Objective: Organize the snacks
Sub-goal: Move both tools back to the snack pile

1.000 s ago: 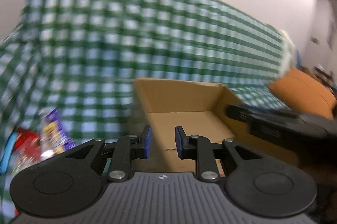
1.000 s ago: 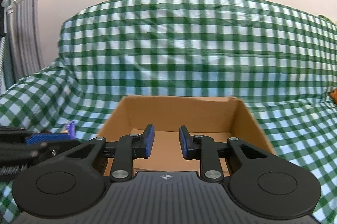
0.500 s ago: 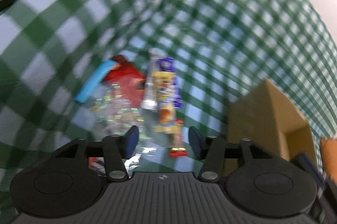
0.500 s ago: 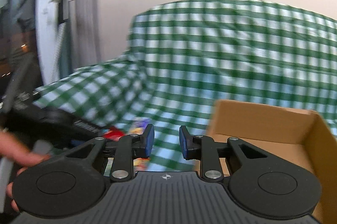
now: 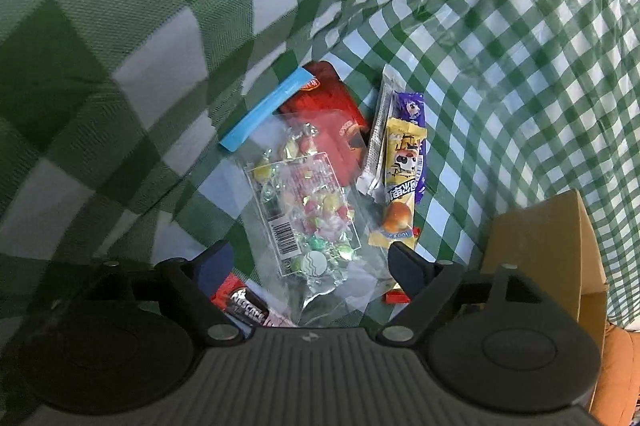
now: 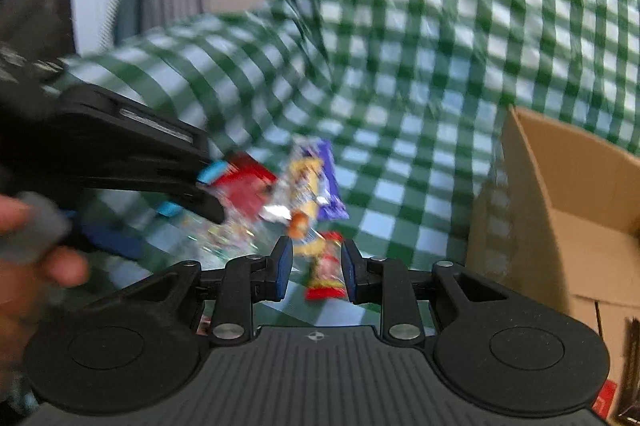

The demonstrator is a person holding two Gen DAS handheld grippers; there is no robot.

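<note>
Snacks: I see a small pile on the checked cloth, heaped at the centre of my left wrist view.
Candy bag: clear bag with a blue zip strip, full of wrapped sweets; it lies at 12 o'clock from my left gripper, its lower end between the two fingers.
Red pack: red pack partly under the candy bag, at 12 o'clock from it.
Yellow bar: yellow bar at 3 o'clock of the candy bag, lying over a purple pack and beside a silver stick.
Dark bar: dark bar at 7 o'clock of the candy bag, partly hidden by my left gripper body.
Box: open box at 3 o'clock of the pile, well apart from it; I see no snack inside from here.
Left gripper: jaws wide and opening; pads press on nothing, though the candy bag sits between them.
Right gripper: my right gripper has a narrow gap; a small red wrapper shows in the gap, but this view is blurred and I cannot tell if the pads touch it.
Hand: fingers at 9 o'clock in the right wrist view, on the left gripper's handle.
</note>
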